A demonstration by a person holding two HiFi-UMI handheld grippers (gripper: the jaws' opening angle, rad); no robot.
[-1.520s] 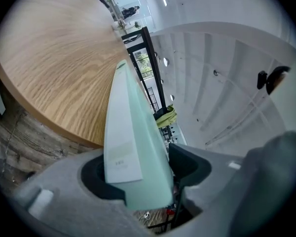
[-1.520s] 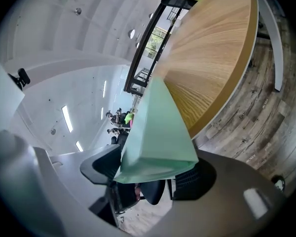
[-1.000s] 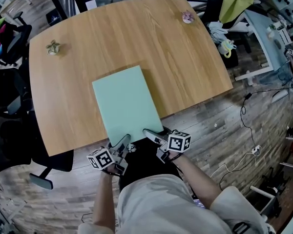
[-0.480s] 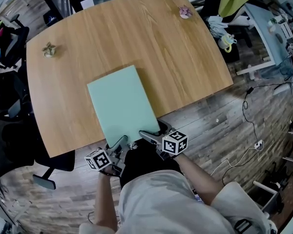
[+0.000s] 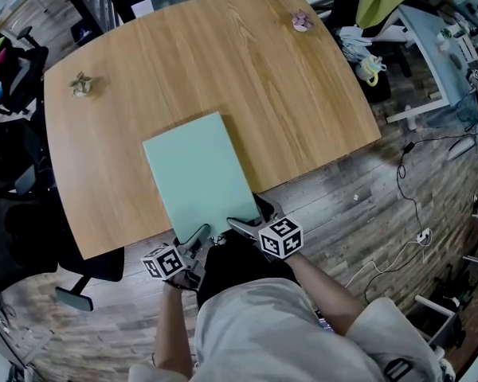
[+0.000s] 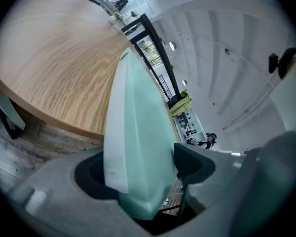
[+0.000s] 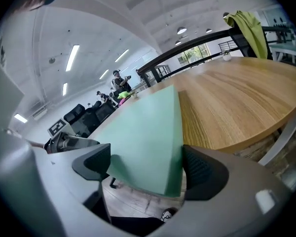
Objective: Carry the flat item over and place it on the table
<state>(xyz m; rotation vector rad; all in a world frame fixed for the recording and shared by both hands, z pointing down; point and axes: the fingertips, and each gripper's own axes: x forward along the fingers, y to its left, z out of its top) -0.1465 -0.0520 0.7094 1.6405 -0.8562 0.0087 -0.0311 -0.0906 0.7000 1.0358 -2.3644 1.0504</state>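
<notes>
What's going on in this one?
A person is at the light wooden table with a hand-held gripper in each hand. The flat mint-green board already lies on it, near end overhanging the edge. The left hand-held gripper and right hand-held gripper have just been opening, the board's end between their jaws: apparently letting go.

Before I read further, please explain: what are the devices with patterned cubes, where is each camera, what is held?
A person holds a two-jaw tool in each hand: left tool, right tool. One camera looks down from the head; one rides on each tool. A flat green board rests on the wooden table, near end overhanging. Two small ornaments sit farther back. Both tools' jaws have just been opening with that end between them. The right pads seem clear; the left I cannot judge.
</notes>
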